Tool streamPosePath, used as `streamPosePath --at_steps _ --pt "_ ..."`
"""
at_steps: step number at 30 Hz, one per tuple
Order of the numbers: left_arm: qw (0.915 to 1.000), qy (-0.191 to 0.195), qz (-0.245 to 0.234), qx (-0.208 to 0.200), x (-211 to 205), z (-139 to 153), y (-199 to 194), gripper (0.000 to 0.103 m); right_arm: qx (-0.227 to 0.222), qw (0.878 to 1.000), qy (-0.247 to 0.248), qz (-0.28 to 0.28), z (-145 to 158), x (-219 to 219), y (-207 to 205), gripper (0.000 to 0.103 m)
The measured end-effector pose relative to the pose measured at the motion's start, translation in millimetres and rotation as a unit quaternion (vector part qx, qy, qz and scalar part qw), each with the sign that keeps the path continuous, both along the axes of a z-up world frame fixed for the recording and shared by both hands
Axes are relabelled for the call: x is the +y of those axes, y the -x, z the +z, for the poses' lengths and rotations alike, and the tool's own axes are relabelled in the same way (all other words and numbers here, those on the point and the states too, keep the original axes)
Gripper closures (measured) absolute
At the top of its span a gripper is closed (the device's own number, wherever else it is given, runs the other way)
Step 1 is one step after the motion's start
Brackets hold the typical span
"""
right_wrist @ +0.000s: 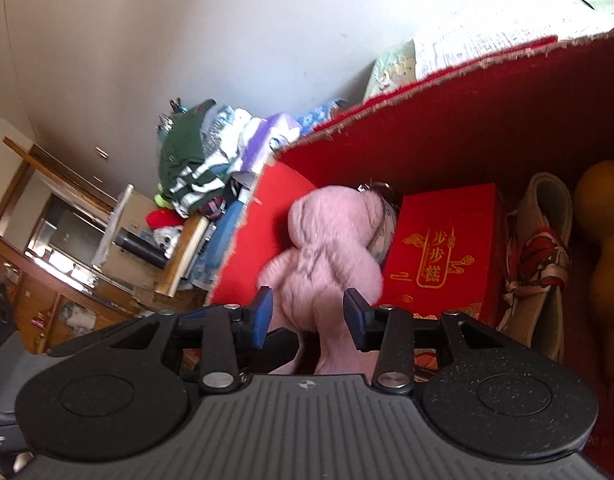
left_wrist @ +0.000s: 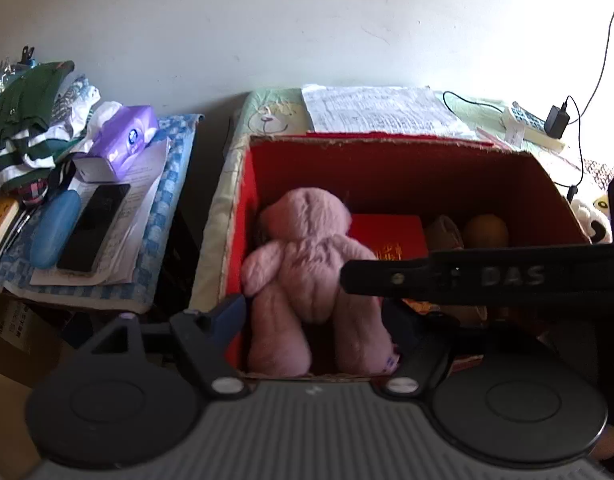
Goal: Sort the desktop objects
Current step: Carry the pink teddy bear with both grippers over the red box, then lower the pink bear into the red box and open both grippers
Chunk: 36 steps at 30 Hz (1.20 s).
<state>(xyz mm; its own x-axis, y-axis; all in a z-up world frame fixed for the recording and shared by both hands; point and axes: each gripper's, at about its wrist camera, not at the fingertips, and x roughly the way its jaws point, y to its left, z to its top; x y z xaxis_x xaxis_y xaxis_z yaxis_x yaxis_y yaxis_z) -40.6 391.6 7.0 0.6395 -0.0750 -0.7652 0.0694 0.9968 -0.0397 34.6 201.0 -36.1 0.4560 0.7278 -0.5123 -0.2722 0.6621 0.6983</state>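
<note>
A pink plush bear (left_wrist: pixel 307 276) is standing inside the red cardboard box (left_wrist: pixel 387 164), against its left wall, back turned to both cameras. The left gripper (left_wrist: pixel 317 328) is reaching in with its fingers spread wide, the bear's legs lying between them; whether the pads press the plush is unclear. The right gripper (right_wrist: pixel 307 312) is parted too, its blue-padded fingers (right_wrist: pixel 263 312) flanking the bear's lower body. Beside the bear a red gift box (right_wrist: pixel 443 252) is leaning.
</note>
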Motion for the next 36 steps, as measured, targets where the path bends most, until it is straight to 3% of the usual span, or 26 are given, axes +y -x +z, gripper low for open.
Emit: streamPosePath --at_steps 5,7,15,22,36 --pt "0.9999 0.015 0.006 0.001 3 2 -7 0.031 -0.023 0.998 0.004 -0.059 4 -20 3 0.061" --pt "0.9998 0.019 0.0 0.002 -2 3 -11 0.033 -0.027 0.996 0.014 -0.087 4 -29 2 0.067" --pt "0.9991 0.015 -0.04 0.003 -38 0 -36 0.034 -0.028 0.983 0.093 -0.154 1 -46 -5 0.07" --pt "0.9975 0.008 -0.061 0.035 -60 -17 -56 0.034 -0.008 0.984 0.095 -0.149 -10 -50 -6 0.07" --pt "0.9968 -0.021 -0.063 0.044 -63 -24 -60 0.03 -0.009 0.986 0.095 -0.137 -9 -47 -5 0.07"
